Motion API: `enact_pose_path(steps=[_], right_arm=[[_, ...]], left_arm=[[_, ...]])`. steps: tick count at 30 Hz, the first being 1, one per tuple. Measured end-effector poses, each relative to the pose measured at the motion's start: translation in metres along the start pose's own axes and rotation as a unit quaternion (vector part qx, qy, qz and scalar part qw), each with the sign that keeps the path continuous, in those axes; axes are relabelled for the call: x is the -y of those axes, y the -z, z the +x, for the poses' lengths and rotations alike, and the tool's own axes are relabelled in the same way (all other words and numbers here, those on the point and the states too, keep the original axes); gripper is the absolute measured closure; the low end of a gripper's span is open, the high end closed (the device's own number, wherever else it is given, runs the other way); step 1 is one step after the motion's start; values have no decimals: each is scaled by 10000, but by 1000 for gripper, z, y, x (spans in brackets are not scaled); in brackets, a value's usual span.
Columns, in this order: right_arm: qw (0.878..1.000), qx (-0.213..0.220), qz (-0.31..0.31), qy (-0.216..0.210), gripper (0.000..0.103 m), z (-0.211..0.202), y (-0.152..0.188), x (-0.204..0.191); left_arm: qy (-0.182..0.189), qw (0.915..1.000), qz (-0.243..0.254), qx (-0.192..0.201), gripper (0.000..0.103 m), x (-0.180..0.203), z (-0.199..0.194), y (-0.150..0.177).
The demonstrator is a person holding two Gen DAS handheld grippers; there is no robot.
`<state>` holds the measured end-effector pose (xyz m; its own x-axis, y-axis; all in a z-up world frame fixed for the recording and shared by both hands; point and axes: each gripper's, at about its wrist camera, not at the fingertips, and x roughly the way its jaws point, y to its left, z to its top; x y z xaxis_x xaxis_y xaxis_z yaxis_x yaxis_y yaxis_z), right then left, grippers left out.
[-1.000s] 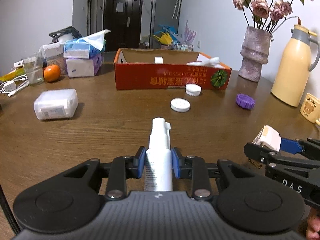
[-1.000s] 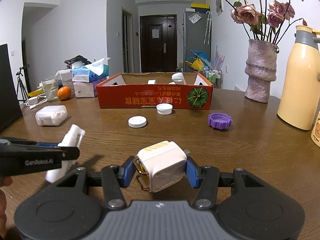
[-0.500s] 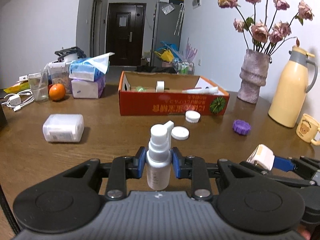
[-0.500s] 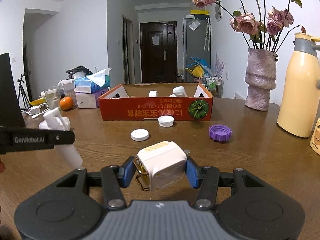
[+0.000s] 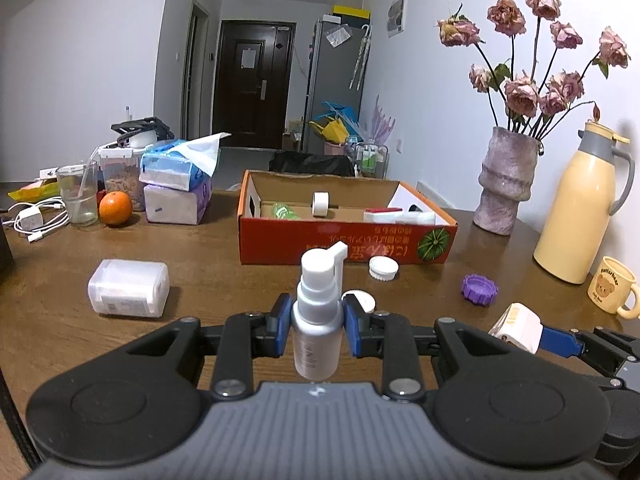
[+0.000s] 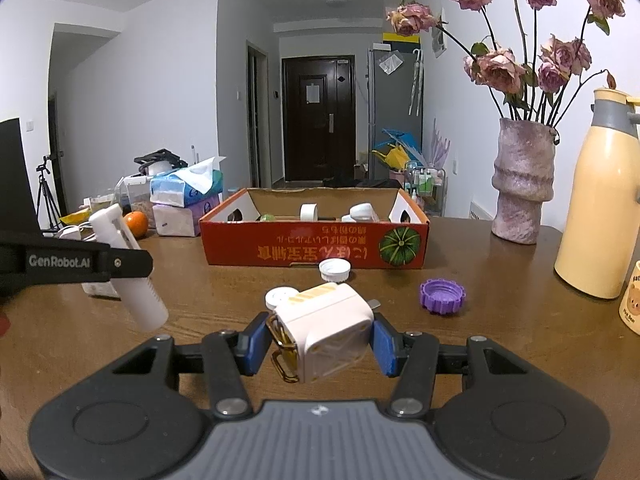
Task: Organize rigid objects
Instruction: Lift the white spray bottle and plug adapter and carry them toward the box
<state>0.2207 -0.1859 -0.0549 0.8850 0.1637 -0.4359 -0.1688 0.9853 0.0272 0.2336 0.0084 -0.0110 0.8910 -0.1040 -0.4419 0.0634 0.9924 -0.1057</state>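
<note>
My left gripper (image 5: 314, 330) is shut on a white spray bottle (image 5: 318, 312) and holds it above the table, nozzle up; the bottle also shows in the right wrist view (image 6: 130, 276). My right gripper (image 6: 320, 340) is shut on a cream cube-shaped charger (image 6: 326, 330) with a gold ring, also seen in the left wrist view (image 5: 518, 326). An open red cardboard box (image 5: 344, 240) (image 6: 314, 250) stands ahead with a tape roll (image 5: 321, 204) and other small items inside. Two white caps (image 6: 335, 270) (image 6: 281, 297) and a purple cap (image 6: 443, 295) lie in front of it.
A clear plastic box (image 5: 129, 288) lies at the left. Tissue packs (image 5: 178, 184), an orange (image 5: 115, 208), a glass (image 5: 78, 194) and cables (image 5: 36, 220) stand at back left. A vase (image 5: 506, 186), a yellow thermos (image 5: 580, 216) and a bear mug (image 5: 612, 290) stand at the right.
My left gripper has lifted and tilted the spray bottle from lying forward to nearly upright. My right gripper has risen a little and come closer to the box with the charger.
</note>
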Motion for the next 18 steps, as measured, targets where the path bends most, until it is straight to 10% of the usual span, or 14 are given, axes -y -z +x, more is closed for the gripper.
enact_pose_path(steps=[18], right_arm=[[9998,159,-41,-59,51,15,-25,-5]], left_arm=[[-1,9997,-129,193,74,-2,12,-27]])
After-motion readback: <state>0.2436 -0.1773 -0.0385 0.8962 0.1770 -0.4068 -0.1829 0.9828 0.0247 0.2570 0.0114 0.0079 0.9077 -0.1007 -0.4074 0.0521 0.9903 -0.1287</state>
